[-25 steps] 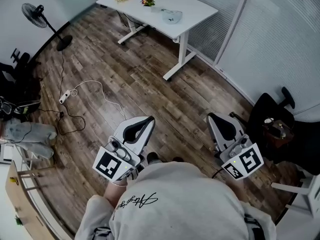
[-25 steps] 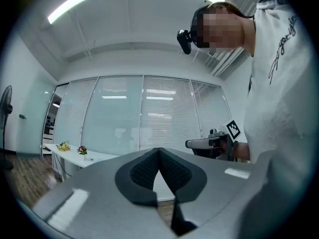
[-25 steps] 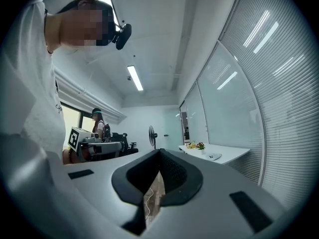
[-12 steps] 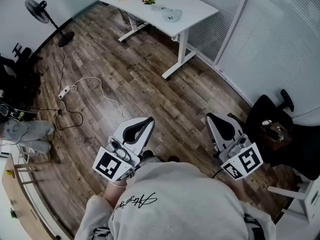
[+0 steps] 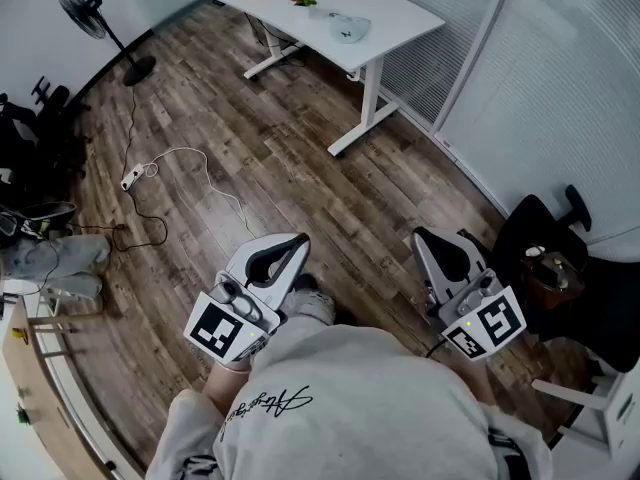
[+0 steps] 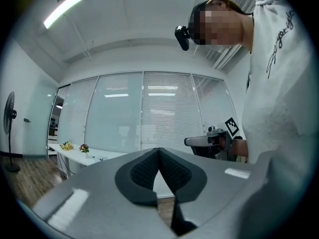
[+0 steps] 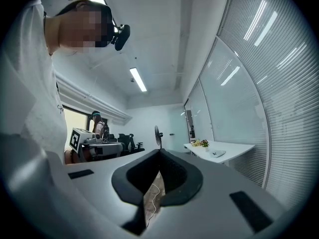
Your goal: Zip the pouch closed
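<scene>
wood-plank floor (image 5: pixel 300 168), white desk (image 5: pixel 400 13) by glass wall (image 5: pixel 560 88), standing fan (image 5: pixel 82 13)

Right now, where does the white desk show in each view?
Head view: white desk at the top edge, near the centre.
Left gripper view: white desk low at the left, small.
Right gripper view: white desk right of centre, below mid-height.
Shared landmark: standing fan, in all three.

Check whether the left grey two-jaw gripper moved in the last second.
No visible shift: the left grey two-jaw gripper sits as far from the white desk's foot as before.
</scene>
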A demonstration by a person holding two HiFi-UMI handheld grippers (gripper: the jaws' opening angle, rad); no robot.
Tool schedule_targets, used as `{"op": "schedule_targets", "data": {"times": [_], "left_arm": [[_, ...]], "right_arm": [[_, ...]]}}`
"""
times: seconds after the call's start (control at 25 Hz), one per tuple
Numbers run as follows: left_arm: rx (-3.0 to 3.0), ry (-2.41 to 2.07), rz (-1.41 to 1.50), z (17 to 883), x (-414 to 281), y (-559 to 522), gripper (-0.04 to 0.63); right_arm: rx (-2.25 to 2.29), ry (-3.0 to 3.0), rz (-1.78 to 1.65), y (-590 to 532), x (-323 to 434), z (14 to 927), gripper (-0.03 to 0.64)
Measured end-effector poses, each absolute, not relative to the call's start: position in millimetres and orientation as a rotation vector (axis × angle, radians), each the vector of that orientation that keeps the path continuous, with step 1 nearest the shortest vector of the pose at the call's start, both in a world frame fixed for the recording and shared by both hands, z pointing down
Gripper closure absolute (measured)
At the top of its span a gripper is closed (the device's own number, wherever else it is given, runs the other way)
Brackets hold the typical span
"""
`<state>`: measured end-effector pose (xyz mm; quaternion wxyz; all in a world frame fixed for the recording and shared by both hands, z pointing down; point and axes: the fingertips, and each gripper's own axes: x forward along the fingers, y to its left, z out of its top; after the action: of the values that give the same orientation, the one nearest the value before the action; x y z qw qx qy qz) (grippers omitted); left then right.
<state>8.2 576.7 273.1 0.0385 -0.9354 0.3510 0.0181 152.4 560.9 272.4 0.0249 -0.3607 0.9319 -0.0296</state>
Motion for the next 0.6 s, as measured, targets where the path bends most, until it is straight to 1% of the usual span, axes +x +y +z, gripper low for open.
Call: {"op": "schedule_targets", "data": {"times": [0.28,0.48,0.6], "left_arm": [[-2.867,1.090,0.056,277,-4,557,0.597],[-2.880,1.055,0.034,285,-16,527,0.597],[-2.869,1.026,0.071,274,-23,503,0.597]], "right_arm": [[-1.095,2.889,-0.087,541,137,274,0.615],[-1.133,2.878,-0.085,513,124,279,0.615],[-1.156,2.858,-0.079,495,118,275,0.615]]}}
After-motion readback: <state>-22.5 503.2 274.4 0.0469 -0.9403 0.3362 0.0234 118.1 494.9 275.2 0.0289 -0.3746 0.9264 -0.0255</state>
